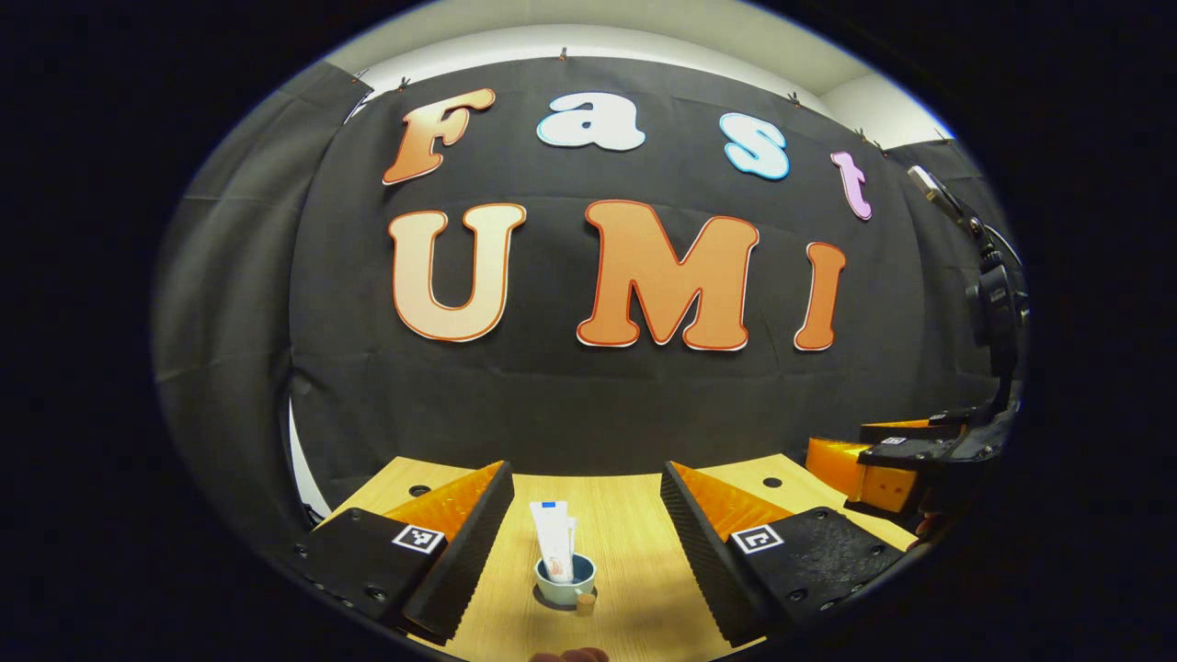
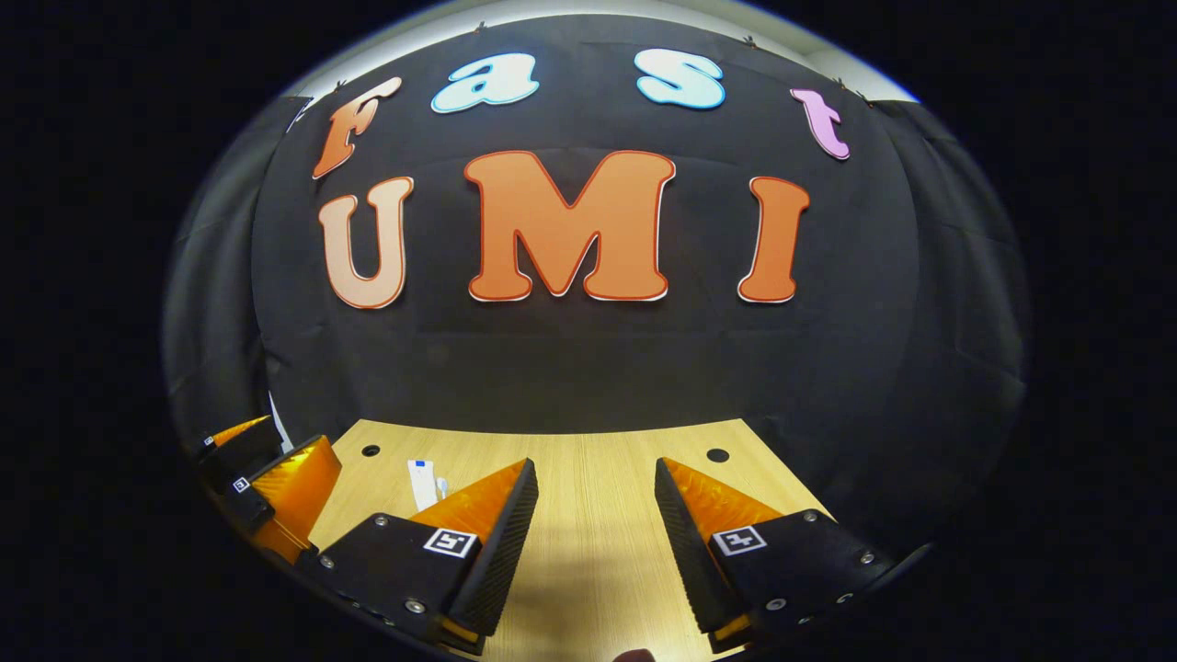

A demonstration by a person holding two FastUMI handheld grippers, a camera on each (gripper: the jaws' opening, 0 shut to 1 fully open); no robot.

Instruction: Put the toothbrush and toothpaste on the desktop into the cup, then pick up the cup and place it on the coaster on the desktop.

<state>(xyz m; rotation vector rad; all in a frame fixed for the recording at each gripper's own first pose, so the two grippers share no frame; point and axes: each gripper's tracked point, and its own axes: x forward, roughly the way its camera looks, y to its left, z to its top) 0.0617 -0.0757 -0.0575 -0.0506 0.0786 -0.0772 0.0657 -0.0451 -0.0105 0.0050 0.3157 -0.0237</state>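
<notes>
A pale blue cup point(image 1: 565, 581) stands on the wooden table point(image 1: 634, 552), between the fingers of my left gripper point(image 1: 585, 473) and farther off. The jaws are open and touch nothing. A white toothpaste tube point(image 1: 554, 542) stands upright in the cup, with a white toothbrush point(image 1: 572, 535) just behind it. A small tan piece point(image 1: 585, 603) shows at the cup's near right foot; I cannot tell if it is the coaster. My right gripper point(image 2: 596, 467) is open over bare table point(image 2: 598, 552). In the right gripper view the tube point(image 2: 421, 483) and brush tip point(image 2: 441, 485) rise behind the left finger, which hides the cup.
The table has round holes near its back corners point(image 1: 772, 482) point(image 2: 717, 455), and the black cloth wall stands right behind its far edge. The right gripper point(image 1: 883, 460) sits at the right of the left gripper view; the left gripper point(image 2: 276, 487) sits at the left of the right gripper view.
</notes>
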